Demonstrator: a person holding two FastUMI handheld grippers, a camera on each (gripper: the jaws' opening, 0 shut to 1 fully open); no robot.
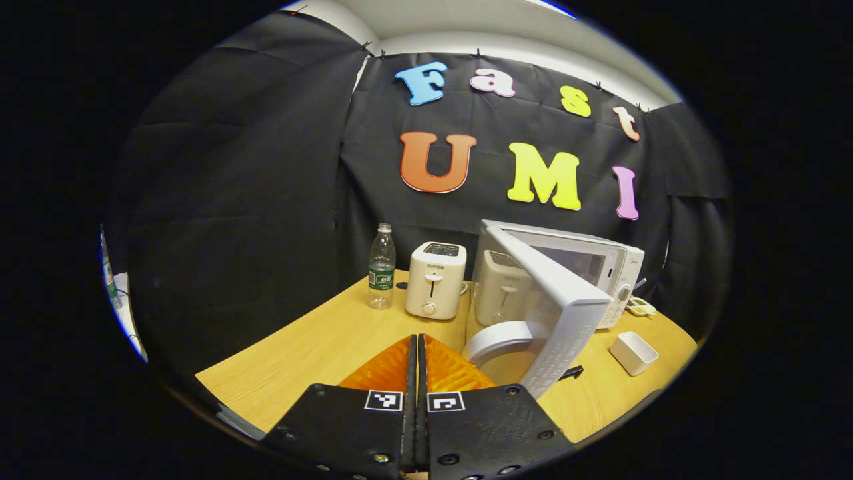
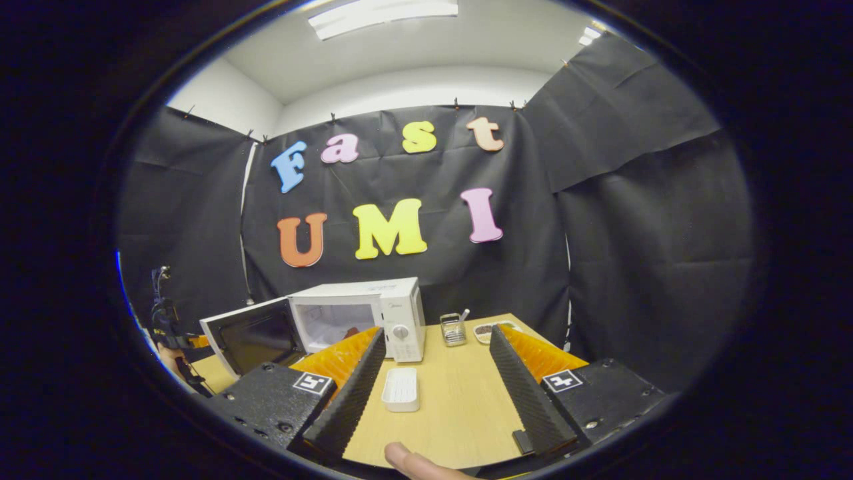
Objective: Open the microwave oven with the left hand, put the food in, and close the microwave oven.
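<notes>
The white microwave (image 1: pixel 593 261) stands at the back of the wooden table with its door (image 1: pixel 556 313) swung wide open toward me. The door's curved handle (image 1: pixel 494 337) lies just right of my left gripper (image 1: pixel 418 341), which is shut with nothing between its fingers. In the right gripper view the microwave (image 2: pixel 363 310) and its open door (image 2: pixel 250 337) are ahead on the left. Something small and reddish shows in the cavity (image 2: pixel 348 331), too small to tell. My right gripper (image 2: pixel 438 332) is open above the table, a white dish (image 2: pixel 400 389) lying between its fingers.
A white toaster (image 1: pixel 436 280) and a water bottle (image 1: pixel 381 267) stand left of the microwave. The white dish (image 1: pixel 633 352) sits right of the door. A small metal rack (image 2: pixel 453 329) and a plate (image 2: pixel 492 328) lie at the table's back. A fingertip (image 2: pixel 410 460) shows at the bottom.
</notes>
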